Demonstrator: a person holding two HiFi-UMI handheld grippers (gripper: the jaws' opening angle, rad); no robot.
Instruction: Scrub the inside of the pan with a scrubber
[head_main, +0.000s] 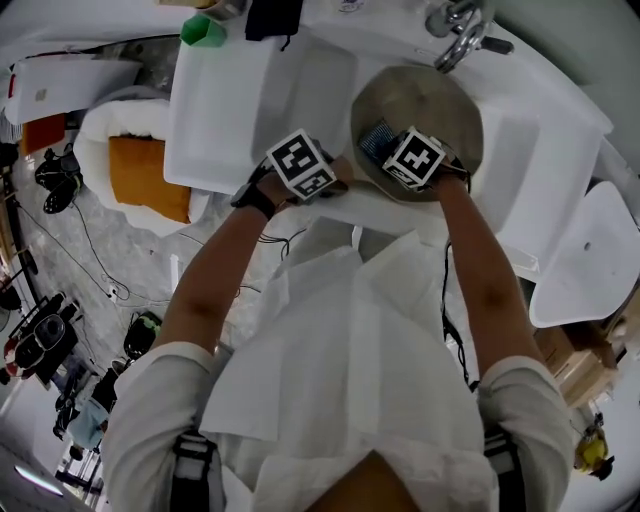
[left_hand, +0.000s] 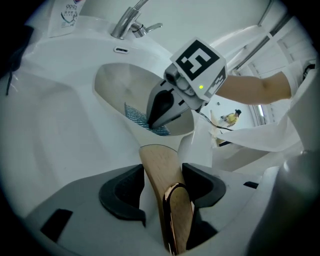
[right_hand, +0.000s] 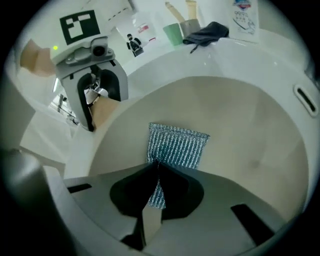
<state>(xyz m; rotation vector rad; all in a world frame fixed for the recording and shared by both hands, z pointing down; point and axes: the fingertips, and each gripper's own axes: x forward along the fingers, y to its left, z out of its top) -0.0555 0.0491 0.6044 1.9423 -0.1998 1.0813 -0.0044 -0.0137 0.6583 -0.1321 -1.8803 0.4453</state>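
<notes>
The scrubber (right_hand: 177, 145) in the pan (right_hand: 250, 125)
At lower centre, the right gripper (right_hand: 157, 167) was clamped on the scrubber; the left gripper (left_hand: 163, 175) gripped the pan's wooden handle (left_hand: 159, 160).

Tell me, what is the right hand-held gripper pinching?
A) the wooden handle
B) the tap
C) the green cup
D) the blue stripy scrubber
D: in the right gripper view, the right hand-held gripper has its jaws shut on one edge of the blue stripy scrubber, which lies against the inside of the pan.
</notes>
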